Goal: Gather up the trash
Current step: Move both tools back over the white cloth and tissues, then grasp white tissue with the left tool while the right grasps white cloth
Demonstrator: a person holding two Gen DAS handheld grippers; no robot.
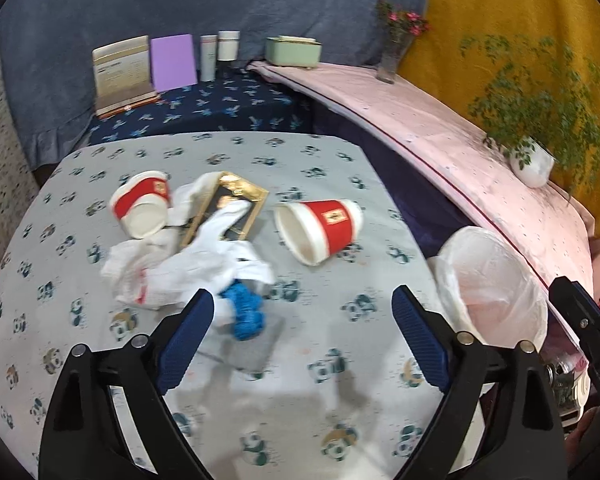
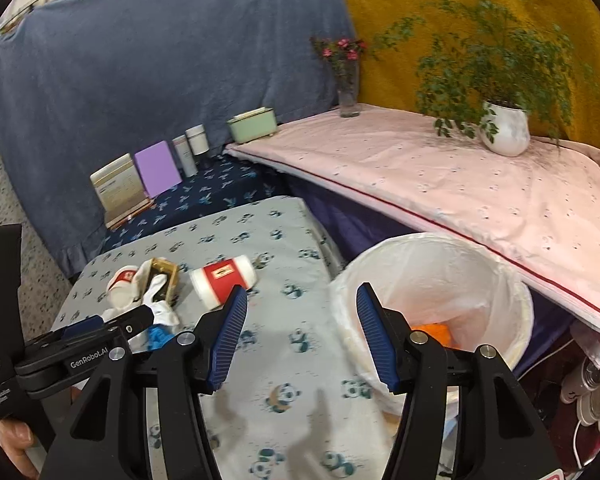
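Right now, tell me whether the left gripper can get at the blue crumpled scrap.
Probably yes. The left gripper is open and empty, and the blue crumpled scrap lies just ahead of it, partly tucked under the white plastic bag.

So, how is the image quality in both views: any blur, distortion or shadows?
Left wrist view: strong fisheye bending with dark corners; the blue crumpled item looks slightly soft; soft shadows lie on the panda tablecloth. Right wrist view: same bending, the pink cloth's edge curves; the lined bin is fairly sharp.
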